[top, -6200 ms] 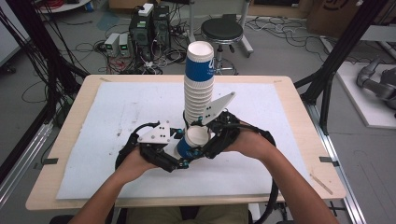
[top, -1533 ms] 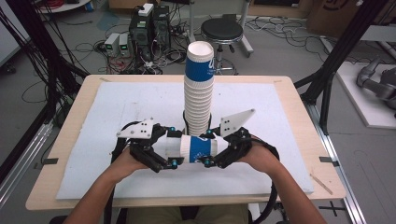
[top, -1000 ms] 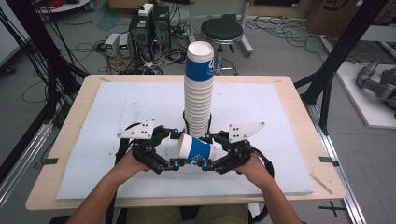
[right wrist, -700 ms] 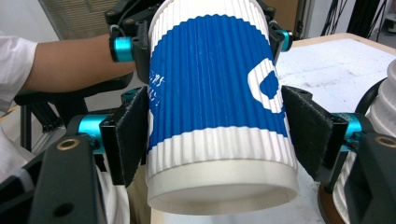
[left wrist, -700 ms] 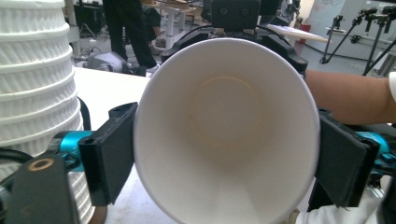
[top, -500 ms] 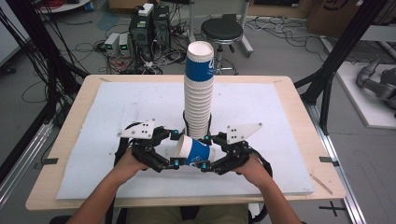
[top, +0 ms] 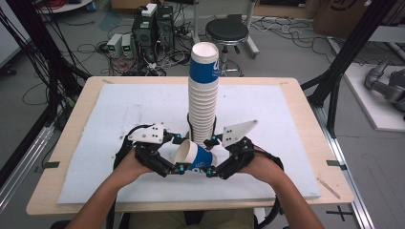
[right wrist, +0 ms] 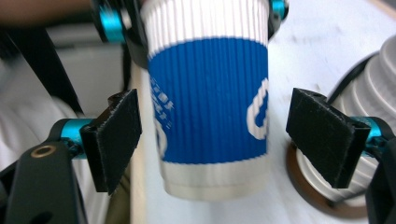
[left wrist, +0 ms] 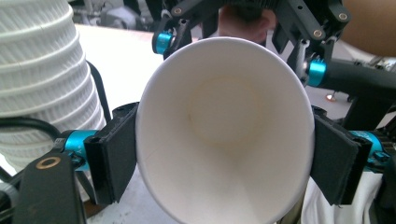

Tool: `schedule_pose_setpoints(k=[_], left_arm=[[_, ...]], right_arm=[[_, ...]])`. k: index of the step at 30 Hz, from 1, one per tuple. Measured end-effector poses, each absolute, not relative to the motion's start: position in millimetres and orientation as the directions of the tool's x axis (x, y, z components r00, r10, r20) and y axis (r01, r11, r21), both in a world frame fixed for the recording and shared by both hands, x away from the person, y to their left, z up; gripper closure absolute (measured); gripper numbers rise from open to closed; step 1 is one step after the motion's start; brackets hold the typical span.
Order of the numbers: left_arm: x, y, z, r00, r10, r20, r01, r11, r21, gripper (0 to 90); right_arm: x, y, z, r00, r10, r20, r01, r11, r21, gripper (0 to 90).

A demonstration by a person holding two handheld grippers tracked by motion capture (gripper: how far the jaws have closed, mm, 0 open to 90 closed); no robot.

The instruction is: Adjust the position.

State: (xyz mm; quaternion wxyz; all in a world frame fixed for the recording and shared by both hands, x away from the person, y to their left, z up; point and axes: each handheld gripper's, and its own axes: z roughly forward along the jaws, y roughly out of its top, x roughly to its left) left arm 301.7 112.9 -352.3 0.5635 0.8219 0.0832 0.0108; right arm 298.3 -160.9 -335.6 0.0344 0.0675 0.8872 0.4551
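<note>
A blue and white ribbed paper cup (top: 196,156) lies level just above the table, in front of a tall stack of the same cups (top: 203,95). My left gripper (top: 179,153) is shut on its mouth end. In the left gripper view both pads (left wrist: 114,154) press the rim of the cup (left wrist: 224,107), having closed in the last second. My right gripper (top: 211,156) stands around the base end. Its jaws have just been opening, and in the right gripper view the pads (right wrist: 116,135) stand clear of the cup (right wrist: 210,93) on both sides.
A white sheet (top: 119,109) covers the wooden table (top: 305,105). The stack stands on a dark ring at mid-table, close behind both grippers. A stool (top: 227,32) and computer boxes (top: 153,28) are on the floor beyond the far edge.
The left gripper's jaws have closed on the cup's mouth end. The right gripper's jaws have spread away from the cup's base end. Both hands have stayed nearly in place.
</note>
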Motion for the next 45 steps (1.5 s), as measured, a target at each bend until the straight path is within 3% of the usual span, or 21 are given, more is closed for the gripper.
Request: schedule_pose_setpoints(k=[10,23,27,33,41,45], left_arm=[[299,105,-351,0.988,0.143,-0.054,0.109,-0.413,0.904,19.3],[295,100,-349,0.993,0.113,-0.031,0.079,-0.450,0.890,19.3],[294,100,-349,0.993,0.116,-0.012,0.062,-0.435,0.898,18.9],[294,104,-349,0.988,0.149,-0.033,0.080,-0.318,0.945,15.8],[299,121,-348,0.982,0.177,-0.065,0.095,-0.163,0.982,15.1],[303,132,-348,0.969,0.233,-0.077,0.105,-0.110,0.988,15.1]], right_arm=[[306,-137,-334,-0.998,0.063,-0.013,0.037,0.720,0.693,19.1],[307,-127,-339,-1.000,0.013,0.027,0.027,0.750,0.661,25.4],[306,-129,-340,-1.000,0.016,0.022,0.027,0.736,0.676,26.0],[308,-137,-339,-0.999,0.043,0.011,0.038,0.705,0.708,26.0],[310,-171,-337,-0.991,0.123,0.047,0.107,0.537,0.837,26.0],[310,-192,-336,-0.979,0.197,0.056,0.140,0.443,0.886,25.9]])
